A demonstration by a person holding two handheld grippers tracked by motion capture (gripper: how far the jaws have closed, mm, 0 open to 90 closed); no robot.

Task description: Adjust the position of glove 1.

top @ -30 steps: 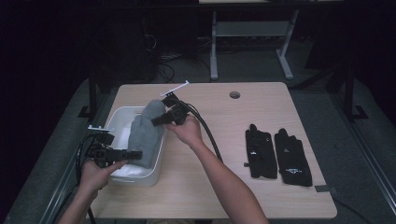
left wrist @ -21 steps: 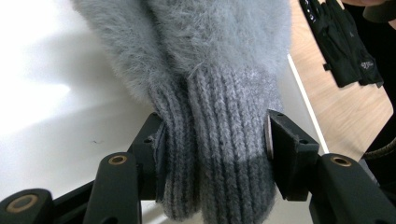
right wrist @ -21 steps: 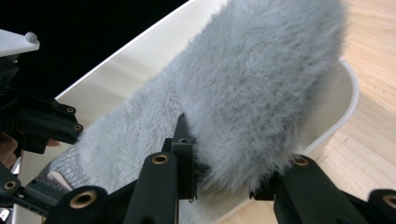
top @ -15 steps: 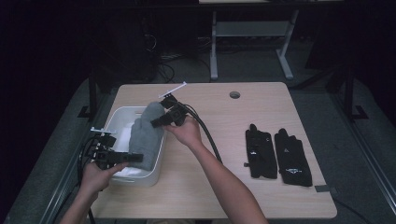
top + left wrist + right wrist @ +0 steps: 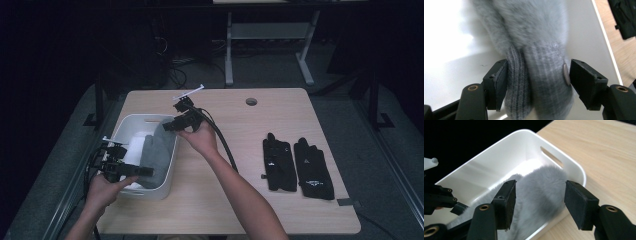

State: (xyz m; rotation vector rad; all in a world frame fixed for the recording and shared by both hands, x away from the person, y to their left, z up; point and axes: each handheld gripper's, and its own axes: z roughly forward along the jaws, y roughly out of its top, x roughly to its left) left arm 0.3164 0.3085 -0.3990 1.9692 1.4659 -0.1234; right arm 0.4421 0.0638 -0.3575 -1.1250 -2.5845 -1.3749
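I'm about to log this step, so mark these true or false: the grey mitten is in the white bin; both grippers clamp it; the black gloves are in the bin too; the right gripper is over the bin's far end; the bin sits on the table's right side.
1. The grey mitten lies in the white bin. True.
2. Both grippers clamp it. False: the left gripper and right gripper have just been opening; the mitten is between the left jaws, but the pads no longer press on it.
3. The black gloves are in the bin. False: they lie on the table, to the right.
4. The right gripper is over the bin's far end. True.
5. The bin sits on the table's right side. False: it is on the left.
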